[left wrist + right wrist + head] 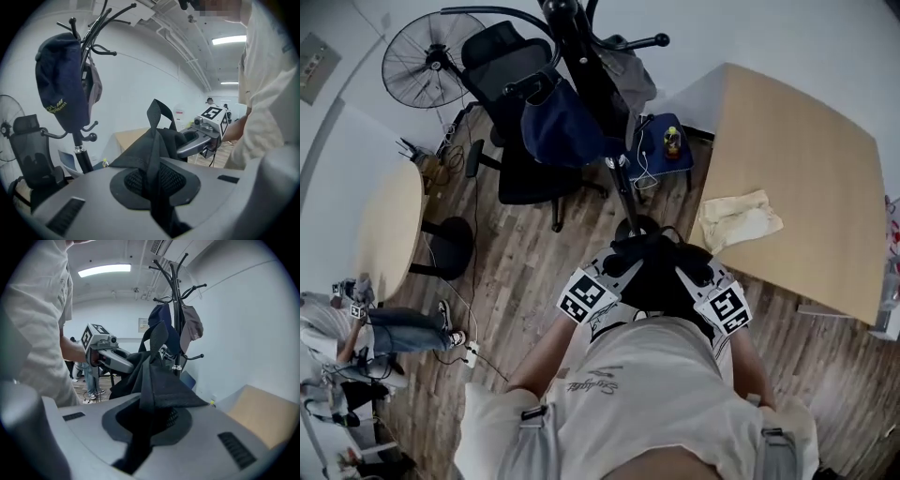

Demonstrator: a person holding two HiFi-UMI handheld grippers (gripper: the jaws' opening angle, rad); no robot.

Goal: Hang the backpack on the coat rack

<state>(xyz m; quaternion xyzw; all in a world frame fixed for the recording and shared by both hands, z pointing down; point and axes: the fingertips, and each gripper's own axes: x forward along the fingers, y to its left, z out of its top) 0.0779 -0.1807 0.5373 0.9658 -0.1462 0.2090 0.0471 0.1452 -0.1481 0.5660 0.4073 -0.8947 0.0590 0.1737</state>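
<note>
Counting one left gripper (619, 270), one right gripper (686, 274), one black backpack (654, 277), one coat rack (586, 70) bearing two hanging items (562, 122) (630, 80), navy and grey, one office chair (508, 66), one fan (420, 61), two wooden tables (797, 187) (389, 230), one crumpled cloth (741, 220).

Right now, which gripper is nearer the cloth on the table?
Right. The right gripper is just short of the cloth; the left gripper is farther off, across the backpack that both hold.
</note>
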